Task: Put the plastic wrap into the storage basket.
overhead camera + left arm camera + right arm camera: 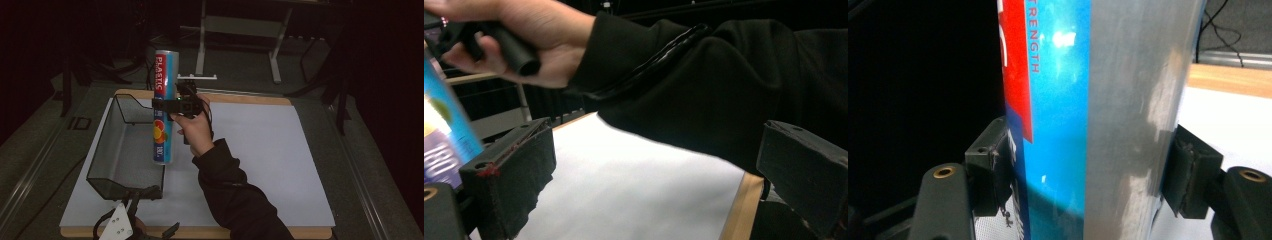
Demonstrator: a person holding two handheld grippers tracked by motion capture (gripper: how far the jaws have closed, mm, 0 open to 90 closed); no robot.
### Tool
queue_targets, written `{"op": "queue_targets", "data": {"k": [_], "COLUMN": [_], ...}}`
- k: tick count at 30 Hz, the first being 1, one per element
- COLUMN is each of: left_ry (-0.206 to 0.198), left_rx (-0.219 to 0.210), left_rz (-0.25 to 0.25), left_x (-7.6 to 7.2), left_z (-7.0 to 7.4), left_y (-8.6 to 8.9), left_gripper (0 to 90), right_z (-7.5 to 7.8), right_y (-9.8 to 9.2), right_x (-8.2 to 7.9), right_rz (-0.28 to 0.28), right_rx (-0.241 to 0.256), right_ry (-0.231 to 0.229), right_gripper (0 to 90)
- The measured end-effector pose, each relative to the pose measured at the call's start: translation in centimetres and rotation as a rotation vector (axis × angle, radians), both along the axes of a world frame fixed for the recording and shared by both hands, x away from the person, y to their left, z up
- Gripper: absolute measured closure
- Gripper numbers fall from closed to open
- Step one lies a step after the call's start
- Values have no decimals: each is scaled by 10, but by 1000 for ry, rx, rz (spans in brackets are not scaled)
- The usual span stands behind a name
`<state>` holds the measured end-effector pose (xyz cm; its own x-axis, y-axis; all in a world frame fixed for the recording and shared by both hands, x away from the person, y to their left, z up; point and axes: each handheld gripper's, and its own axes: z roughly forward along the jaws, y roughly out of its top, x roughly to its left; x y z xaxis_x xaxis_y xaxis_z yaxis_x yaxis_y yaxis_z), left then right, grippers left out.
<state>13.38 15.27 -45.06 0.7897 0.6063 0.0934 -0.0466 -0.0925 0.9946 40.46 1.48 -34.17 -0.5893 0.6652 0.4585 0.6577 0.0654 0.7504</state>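
A tall blue, red and silver roll of plastic wrap stands upright in the air beside the right wall of a black mesh basket. My right gripper is shut on the roll about halfway up, held by a hand in a black sleeve. In the right gripper view the roll is pinched between both pads. My left gripper lies at the table's front edge below the basket, jaws wide apart with nothing between them. In the left gripper view my left gripper faces the sleeve, and the roll's edge shows at left.
The basket rests on a white mat covering a wooden-edged table. A metal stand sits on the floor behind the table. The right half of the mat is bare.
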Motion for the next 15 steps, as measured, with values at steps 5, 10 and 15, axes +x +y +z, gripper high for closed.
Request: {"op": "queue_targets", "data": {"k": [5,10,15], "left_ry": [2,3,7], "left_rx": [1,-3,-2], "left_rz": [3,3,4], "left_x": [0,0,1], "left_z": [0,0,0], "left_y": [1,2,2], "left_gripper": [29,29,29], "right_z": [-10,-20,-33], "right_y": [18,30,36], "right_x": [3,5,7], "right_rz": [24,31,30], "right_rx": [30,22,3], "right_ry": [57,86,140], "right_gripper": [319,319,319]}}
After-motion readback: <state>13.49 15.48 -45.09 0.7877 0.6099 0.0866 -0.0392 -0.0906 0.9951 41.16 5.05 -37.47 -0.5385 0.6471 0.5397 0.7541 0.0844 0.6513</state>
